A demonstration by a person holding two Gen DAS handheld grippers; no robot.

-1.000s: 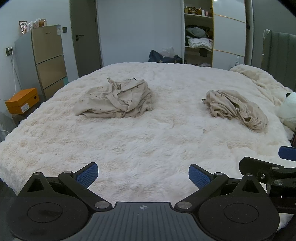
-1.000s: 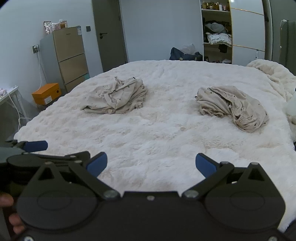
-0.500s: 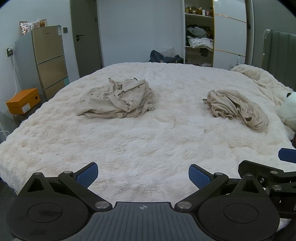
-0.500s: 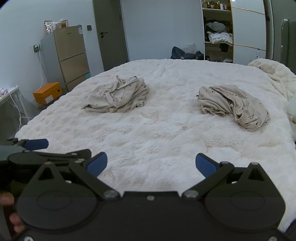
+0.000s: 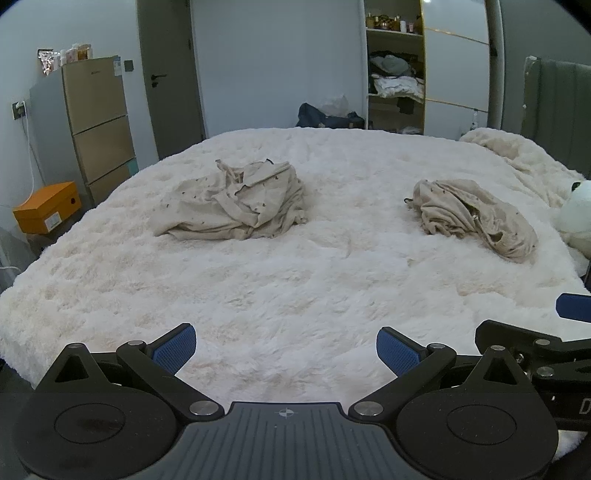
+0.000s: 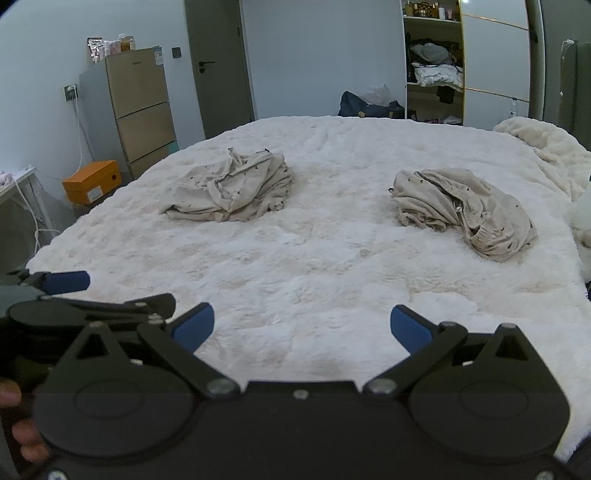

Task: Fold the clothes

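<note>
Left gripper (image 5: 286, 349) hangs wide open and empty over the near edge of the bed (image 5: 295, 295), its black linkage tipped with ribbed blue pads (image 5: 397, 350). Shaggy cream fur covers the bed. Two beige, dark-speckled garments lie crumpled and well apart: shirt (image 5: 240, 199) left, bundle (image 5: 476, 218) right.

Right gripper (image 6: 301, 328) is likewise spread wide, holding nothing, above the same fur (image 6: 314, 277); shirt (image 6: 232, 190) and bundle (image 6: 465, 210) lie rumpled far ahead.

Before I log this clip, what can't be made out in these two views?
- Left garment and right garment: crumpled, so their type stays unknown in both views.
- Plush toy: cut off by the right edge, left wrist view.
- Wardrobe shelf items: too small.
- Hand: mostly hidden behind the left gripper.
</note>
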